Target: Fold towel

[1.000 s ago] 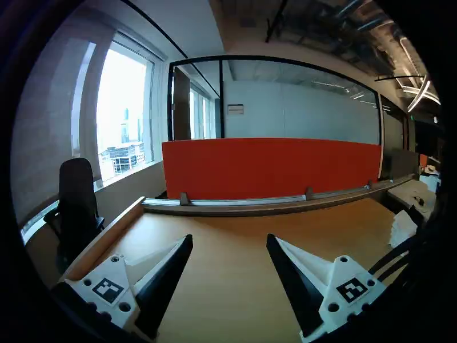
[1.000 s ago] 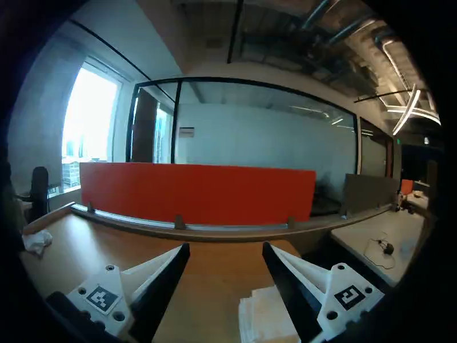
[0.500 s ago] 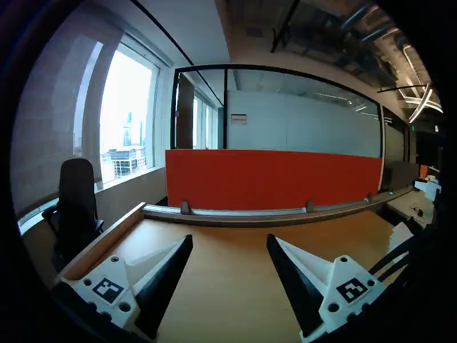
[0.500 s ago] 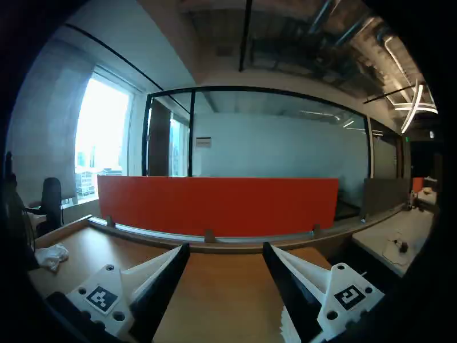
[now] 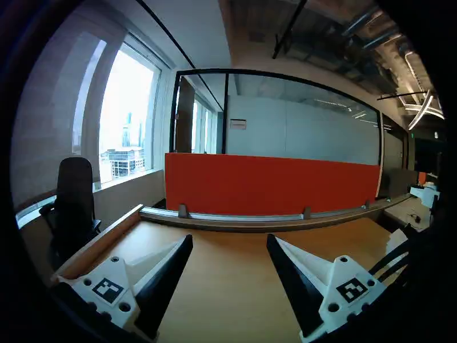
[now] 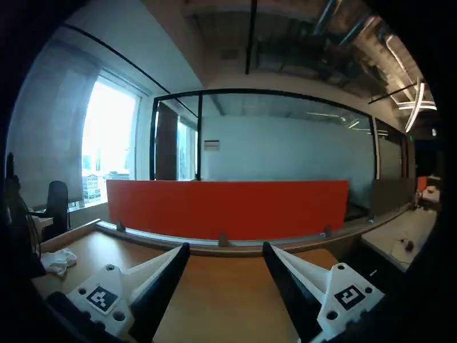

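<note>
A crumpled white towel (image 6: pixel 57 261) lies on the wooden desk (image 6: pixel 228 297) at the far left of the right gripper view, well away from my right gripper (image 6: pixel 225 257). That gripper hangs open above the desk with nothing between its fingers. In the left gripper view my left gripper (image 5: pixel 228 251) is also open and empty over the bare wooden desk (image 5: pixel 228 286). A corner of something white (image 5: pixel 396 240), perhaps folded cloth, shows at the right edge of that view; I cannot tell what it is.
An orange divider panel (image 5: pixel 268 183) runs along the desk's far edge, also the orange divider (image 6: pixel 228 208). A black office chair (image 5: pixel 73 200) stands by the window at left. Another desk (image 6: pixel 400 243) with small items lies to the right.
Both cameras have tilted upward. The stack of white folded cloth under the right gripper has slid out of the bottom of its view. The crumpled towel appears a little further right.
</note>
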`<state>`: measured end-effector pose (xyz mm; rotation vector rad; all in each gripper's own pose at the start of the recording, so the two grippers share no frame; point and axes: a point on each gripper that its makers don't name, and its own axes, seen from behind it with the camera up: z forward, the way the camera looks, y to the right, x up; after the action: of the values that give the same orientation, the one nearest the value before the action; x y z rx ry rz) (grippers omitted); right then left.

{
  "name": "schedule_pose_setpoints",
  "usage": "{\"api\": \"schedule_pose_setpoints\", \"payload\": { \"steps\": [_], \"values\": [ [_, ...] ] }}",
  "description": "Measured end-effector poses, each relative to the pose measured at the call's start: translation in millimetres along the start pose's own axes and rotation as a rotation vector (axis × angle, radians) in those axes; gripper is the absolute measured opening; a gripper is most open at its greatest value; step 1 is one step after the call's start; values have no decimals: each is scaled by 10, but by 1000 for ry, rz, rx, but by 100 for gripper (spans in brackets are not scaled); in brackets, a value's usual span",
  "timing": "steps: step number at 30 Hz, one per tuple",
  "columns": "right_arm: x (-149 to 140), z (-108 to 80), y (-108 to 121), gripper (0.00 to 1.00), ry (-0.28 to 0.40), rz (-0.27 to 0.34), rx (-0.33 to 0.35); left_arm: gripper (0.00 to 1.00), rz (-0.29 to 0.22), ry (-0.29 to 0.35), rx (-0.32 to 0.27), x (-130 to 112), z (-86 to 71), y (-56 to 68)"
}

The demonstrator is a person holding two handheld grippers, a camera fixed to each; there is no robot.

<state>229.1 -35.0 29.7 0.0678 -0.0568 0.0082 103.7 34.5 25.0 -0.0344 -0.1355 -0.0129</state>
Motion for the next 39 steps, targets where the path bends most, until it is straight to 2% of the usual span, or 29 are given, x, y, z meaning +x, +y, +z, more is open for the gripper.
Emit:
{"api": "schedule_pose_setpoints", "payload": {
  "steps": [16,27,33,39],
  "values": [
    [32,-58,-26,98,-7,32,-18,96,21,21,-3,-52,-15,-9],
    [76,-125,-159,98,-14,44,-20,96,30,46,1,-124,-48,-44],
    [109,-151,-201,98,-18,44,-33,96,67,57,-8,-213,-68,-15],
    [82,-168,-256,99,-18,21,-38,96,70,67,-15,-394,-101,-13]
  ]
}}
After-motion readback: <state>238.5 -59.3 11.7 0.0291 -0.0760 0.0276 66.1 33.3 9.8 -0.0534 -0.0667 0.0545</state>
